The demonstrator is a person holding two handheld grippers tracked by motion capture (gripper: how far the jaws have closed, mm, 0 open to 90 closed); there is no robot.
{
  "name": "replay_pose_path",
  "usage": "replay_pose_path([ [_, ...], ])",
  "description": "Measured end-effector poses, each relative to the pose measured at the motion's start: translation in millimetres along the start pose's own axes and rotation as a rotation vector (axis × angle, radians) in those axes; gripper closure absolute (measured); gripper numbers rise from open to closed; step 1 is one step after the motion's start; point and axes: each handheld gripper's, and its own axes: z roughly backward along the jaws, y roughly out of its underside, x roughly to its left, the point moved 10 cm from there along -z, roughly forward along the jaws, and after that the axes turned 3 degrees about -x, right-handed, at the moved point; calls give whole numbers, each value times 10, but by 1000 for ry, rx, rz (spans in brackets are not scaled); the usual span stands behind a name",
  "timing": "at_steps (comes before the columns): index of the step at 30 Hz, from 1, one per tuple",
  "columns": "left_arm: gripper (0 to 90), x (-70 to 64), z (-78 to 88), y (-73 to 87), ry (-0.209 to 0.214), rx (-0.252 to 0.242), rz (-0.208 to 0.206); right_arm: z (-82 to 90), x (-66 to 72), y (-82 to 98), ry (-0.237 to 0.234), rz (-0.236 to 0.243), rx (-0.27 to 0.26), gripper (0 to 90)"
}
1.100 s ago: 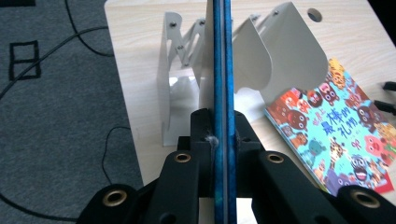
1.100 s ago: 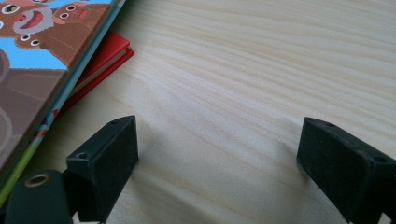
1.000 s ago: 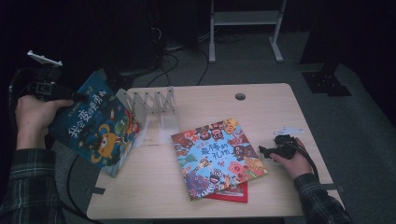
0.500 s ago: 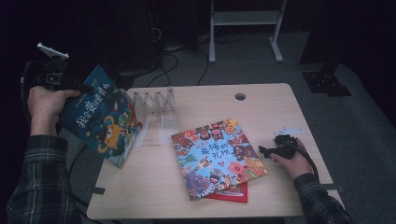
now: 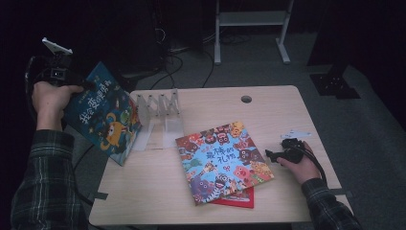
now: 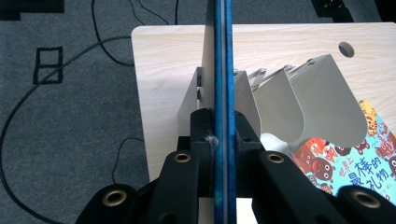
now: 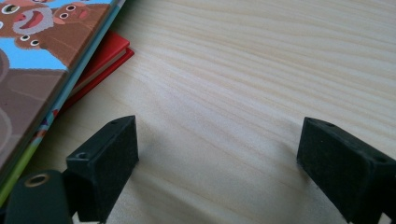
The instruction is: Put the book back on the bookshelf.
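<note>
Holding a blue picture book [image 5: 102, 114] off the left edge of the worktop [image 5: 268, 112], I have my left gripper [image 6: 222, 135] pinching its edge, just left of the white file rack [image 5: 159, 103]. My right gripper [image 7: 219, 158] rests on the worktop at the right, jaws spread, near a colourful book [image 5: 222, 160] lying over a red book [image 5: 238, 198].

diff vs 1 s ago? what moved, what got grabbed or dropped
The left gripper has carried the blue book up and a little farther back at the table's left edge; it stays shut on the book, whose lower corner still hangs past that edge. Nothing taken or let go. Unchanged: the right gripper rests open on the table, beside the colourful book on the red book; the white rack hasn't moved.
</note>
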Motion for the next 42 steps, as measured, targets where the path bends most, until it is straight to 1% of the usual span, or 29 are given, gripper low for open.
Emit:
replay_pose_path([
  [3,820,31,-54,19,5,8,1,-1,-1,-1,0,1,-1,114],
  [5,820,41,-56,15,7,7,3,-1,-1,-2,1,1,-1,114],
  [6,818,52,-61,-1,15,1,1,-1,-2,0,1,2,-1,114],
  [7,805,52,-61,-1,15,1,1,0,-1,0,1,1,0,114],
  [8,783,56,-32,-46,21,-41,-5,0,1,0,0,-1,0,114],
  [9,783,53,-1,-77,32,-68,0,0,1,0,0,-1,0,114],
  [10,764,53,21,-91,36,-78,-1,0,1,0,0,-1,0,114],
  [11,749,60,31,-90,28,-80,-7,1,0,0,0,-1,1,114],
  [14,736,50,46,-63,39,-85,-16,1,1,0,0,0,0,114],
  [16,715,54,84,-46,23,-99,-31,1,0,1,1,-1,-1,115],
  [17,708,54,84,-46,23,-99,-31,1,0,1,1,-1,-1,115],
  [19,707,47,137,-55,17,-127,-38,2,0,1,0,-1,1,114],
  [21,707,39,223,-69,8,-145,-52,2,0,1,0,-1,0,114],
  [22,707,39,223,-69,8,-145,-52,2,-1,1,1,-1,0,115],
  [23,708,30,254,-78,6,-158,-53,1,-1,1,1,0,0,115],
  [24,708,21,287,-81,7,-166,-57,1,-1,1,1,0,0,115],
  [25,710,-1,315,-88,18,-180,-56,1,0,0,1,-1,-1,114],
  [26,710,-11,352,-97,16,-195,-61,1,0,1,1,-1,-1,115],
  [28,714,-13,387,-94,1,-195,-69,1,0,0,1,-2,-1,114],
  [31,730,-31,418,-77,1,-198,-78,1,0,0,2,-2,-1,114],
  [33,731,-53,423,-66,9,-206,-79,1,0,1,2,-2,0,114],
  [34,745,-66,422,-56,13,-207,-81,1,-1,1,2,-2,0,114],
  [36,744,-94,424,-23,10,-210,-95,1,-1,1,2,-2,0,115],
  [39,746,-129,412,9,15,-209,-95,1,-1,1,2,-2,0,114],
  [40,767,-149,404,33,20,-202,-103,1,0,1,1,-2,0,115],
  [41,767,-177,398,53,30,-201,-106,1,0,1,1,-2,0,115],
  [42,793,-208,390,78,40,-196,-107,1,-1,1,2,-1,0,114],
])
